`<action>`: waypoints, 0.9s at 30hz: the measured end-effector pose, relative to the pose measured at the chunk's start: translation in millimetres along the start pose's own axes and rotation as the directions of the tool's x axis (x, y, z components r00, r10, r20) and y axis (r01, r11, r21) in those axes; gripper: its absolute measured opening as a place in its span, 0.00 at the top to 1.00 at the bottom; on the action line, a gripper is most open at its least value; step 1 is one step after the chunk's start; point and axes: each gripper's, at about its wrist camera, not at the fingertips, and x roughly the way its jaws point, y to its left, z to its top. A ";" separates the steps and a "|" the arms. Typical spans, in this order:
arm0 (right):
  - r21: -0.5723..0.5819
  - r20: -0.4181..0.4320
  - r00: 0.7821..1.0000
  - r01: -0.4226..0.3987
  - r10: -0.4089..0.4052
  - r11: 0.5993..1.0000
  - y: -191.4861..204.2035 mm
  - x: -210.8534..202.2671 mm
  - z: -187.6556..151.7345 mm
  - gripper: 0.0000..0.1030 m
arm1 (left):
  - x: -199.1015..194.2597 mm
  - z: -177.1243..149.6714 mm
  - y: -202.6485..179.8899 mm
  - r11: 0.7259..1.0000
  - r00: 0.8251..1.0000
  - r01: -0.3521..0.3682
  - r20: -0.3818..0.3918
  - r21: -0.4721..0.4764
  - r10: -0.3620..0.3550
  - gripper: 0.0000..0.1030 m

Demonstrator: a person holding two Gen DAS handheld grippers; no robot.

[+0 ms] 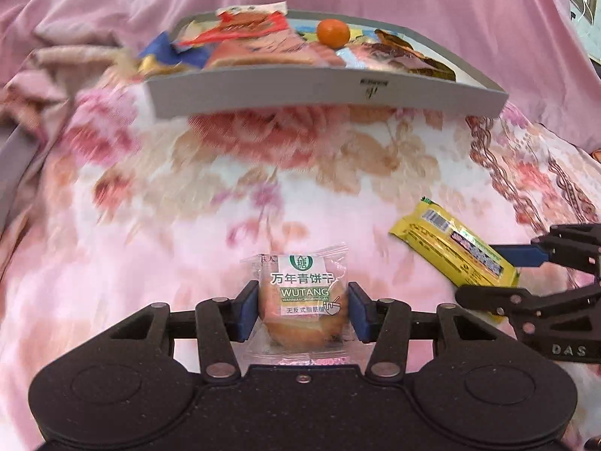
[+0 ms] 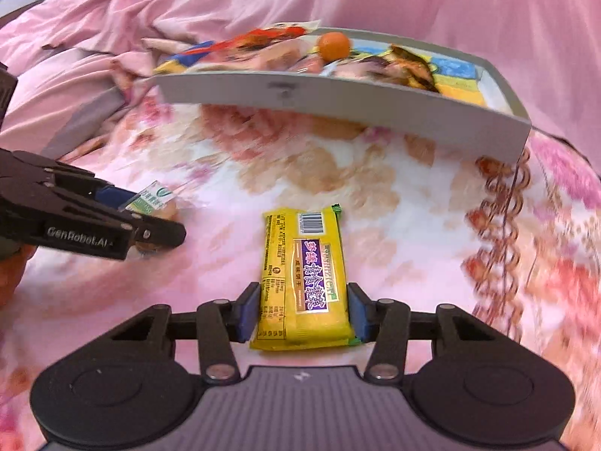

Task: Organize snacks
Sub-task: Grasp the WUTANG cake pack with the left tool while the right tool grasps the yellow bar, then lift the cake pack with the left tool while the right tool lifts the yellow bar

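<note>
Left gripper (image 1: 303, 310) clamped on clear-wrapped biscuit (image 1: 302, 300) at lower centre, right gripper (image 2: 302, 310) clamped on yellow cracker pack (image 2: 302, 282) at lower centre, grey snack tray (image 1: 330, 92) across upper frame on floral blanket (image 1: 188, 206)

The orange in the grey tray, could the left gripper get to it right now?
Probably not yet: the left gripper is shut on a biscuit packet. The orange sits uncovered atop snacks in the tray, so the path itself looks free.
</note>
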 end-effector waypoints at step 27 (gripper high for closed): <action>0.068 0.061 0.998 -0.029 0.025 0.997 50.2 -10.8 -27.1 0.35 | -18.3 -34.9 -2.6 0.998 0.999 0.009 0.038 0.065 -0.011 0.50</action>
